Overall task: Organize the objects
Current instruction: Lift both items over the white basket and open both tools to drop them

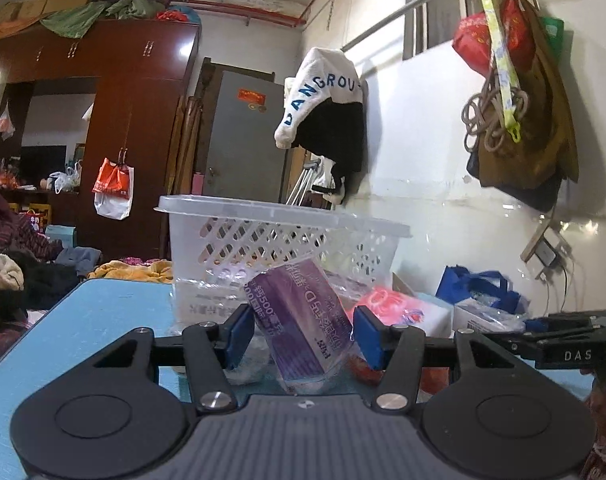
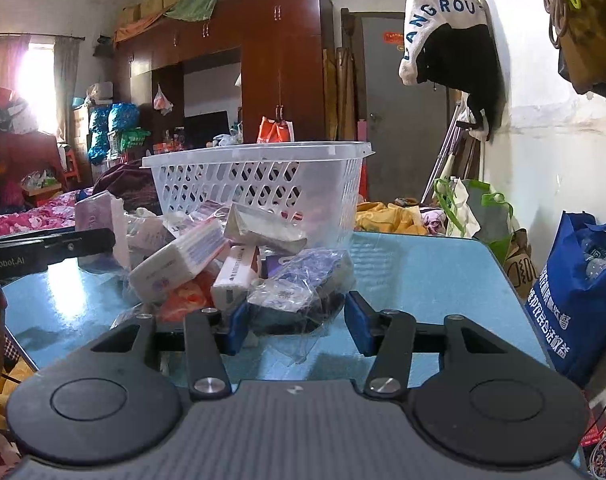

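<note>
A white plastic lattice basket [image 1: 279,240] [image 2: 259,180] stands at the far side of the blue table [image 1: 83,332] [image 2: 423,276], with a pile of small boxes and packets in front of it. In the left wrist view my left gripper [image 1: 301,338] is open around a tilted purple box in clear wrap [image 1: 303,320]; its pads stand a little apart from the box sides. In the right wrist view my right gripper [image 2: 297,328] is open around a dark packet in crinkled clear plastic [image 2: 299,296]. White boxes [image 2: 179,264] and an orange packet [image 2: 183,300] lie to its left.
The right gripper's black body [image 1: 575,340] shows at the right of the left view, the left gripper's body [image 2: 43,252] at the left of the right view. A blue shopping bag [image 2: 575,296] stands right of the table. Clothes hang on the wall.
</note>
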The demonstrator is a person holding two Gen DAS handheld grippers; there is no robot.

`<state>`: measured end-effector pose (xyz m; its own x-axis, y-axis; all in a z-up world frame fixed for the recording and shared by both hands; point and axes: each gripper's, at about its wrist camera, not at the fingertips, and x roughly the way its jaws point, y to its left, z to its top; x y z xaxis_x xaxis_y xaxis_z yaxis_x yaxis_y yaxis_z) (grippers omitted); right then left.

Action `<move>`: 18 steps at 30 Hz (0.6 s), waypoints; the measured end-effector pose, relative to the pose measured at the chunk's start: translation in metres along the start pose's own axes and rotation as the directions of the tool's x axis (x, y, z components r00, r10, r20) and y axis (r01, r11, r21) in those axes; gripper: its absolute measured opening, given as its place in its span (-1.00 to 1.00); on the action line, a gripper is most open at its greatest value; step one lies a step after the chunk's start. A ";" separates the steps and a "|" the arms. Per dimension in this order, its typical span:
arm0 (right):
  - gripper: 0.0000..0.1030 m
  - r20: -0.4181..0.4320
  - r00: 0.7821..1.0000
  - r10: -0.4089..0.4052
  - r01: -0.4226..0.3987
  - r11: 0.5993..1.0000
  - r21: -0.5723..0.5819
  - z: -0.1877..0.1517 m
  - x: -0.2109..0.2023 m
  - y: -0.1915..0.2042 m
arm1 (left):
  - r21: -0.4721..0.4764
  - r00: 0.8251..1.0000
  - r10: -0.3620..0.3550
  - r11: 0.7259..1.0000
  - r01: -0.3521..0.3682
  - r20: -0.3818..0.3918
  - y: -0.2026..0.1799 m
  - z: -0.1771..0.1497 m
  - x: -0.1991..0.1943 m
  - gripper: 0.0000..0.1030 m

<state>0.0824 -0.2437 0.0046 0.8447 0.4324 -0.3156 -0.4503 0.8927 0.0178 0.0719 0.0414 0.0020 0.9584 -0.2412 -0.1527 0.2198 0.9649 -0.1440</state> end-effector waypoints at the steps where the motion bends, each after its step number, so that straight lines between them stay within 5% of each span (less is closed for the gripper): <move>1: 0.03 0.005 1.000 0.004 -0.004 1.000 0.004 0.001 -0.001 -0.001 | -0.004 1.000 0.001 1.000 -0.001 0.006 0.002 0.003 -0.001 0.13; 9: 0.01 0.119 0.993 0.023 -0.012 0.996 -0.091 0.067 0.014 0.011 | -0.058 0.999 -0.003 0.998 0.005 0.040 0.022 0.083 0.031 0.13; 13: 0.01 0.139 0.990 0.024 -0.011 0.995 -0.098 0.122 0.059 0.009 | -0.078 0.999 0.032 0.996 -0.035 -0.029 0.029 0.128 0.088 0.14; 18: 0.00 0.049 0.999 -0.013 0.019 0.991 -0.134 0.146 0.114 0.018 | -0.110 0.985 0.091 0.988 -0.107 -0.146 0.038 0.144 0.148 0.14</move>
<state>0.2124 -0.1596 0.1070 0.8635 0.4265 -0.2692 -0.4686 0.8759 -0.1153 0.2479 0.0573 0.1152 0.9375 -0.1655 -0.3061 0.0948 0.9678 -0.2330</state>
